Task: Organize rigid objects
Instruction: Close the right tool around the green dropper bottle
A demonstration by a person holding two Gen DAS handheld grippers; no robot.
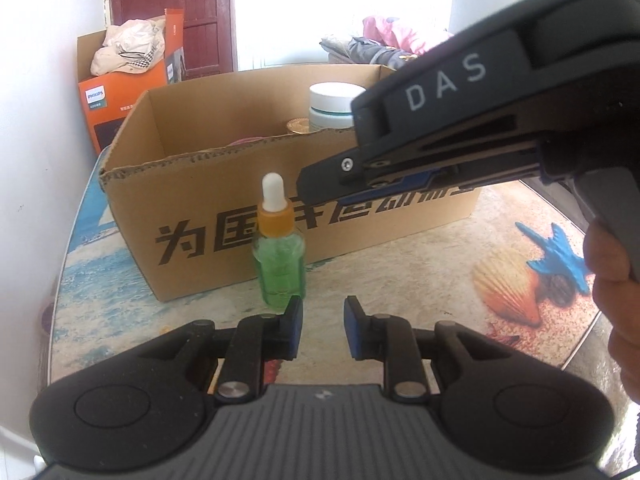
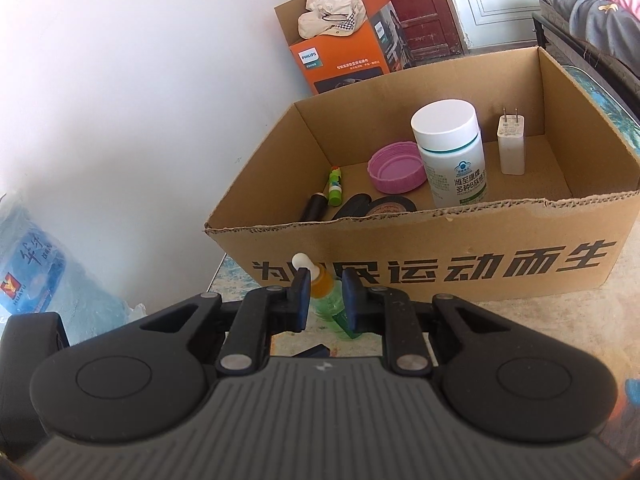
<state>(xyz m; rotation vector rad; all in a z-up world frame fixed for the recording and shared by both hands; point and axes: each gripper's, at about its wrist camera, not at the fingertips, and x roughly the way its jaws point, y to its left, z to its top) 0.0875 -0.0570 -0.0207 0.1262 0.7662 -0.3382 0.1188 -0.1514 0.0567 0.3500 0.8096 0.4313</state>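
A green dropper bottle [image 1: 279,258] with an orange collar and white bulb stands upright on the table in front of the open cardboard box [image 1: 224,184]. My left gripper [image 1: 323,320] is open and empty, just right of and below the bottle. My right gripper [image 1: 316,184] hovers above and right of the bottle; in the right wrist view the bottle [image 2: 325,294] shows between its open fingers [image 2: 325,300], not touching them. The box [image 2: 440,236] holds a white pill bottle [image 2: 450,152], a pink lid [image 2: 396,168], a white charger plug [image 2: 511,144], a green tube [image 2: 334,186] and black tape [image 2: 390,206].
An orange Philips box [image 2: 344,60] with a cloth cap on top stands behind the cardboard box by the white wall. A large water jug [image 2: 36,272] sits at the left. The tablecloth shows a shell and blue starfish [image 1: 556,256]. Clothes are piled at the back right.
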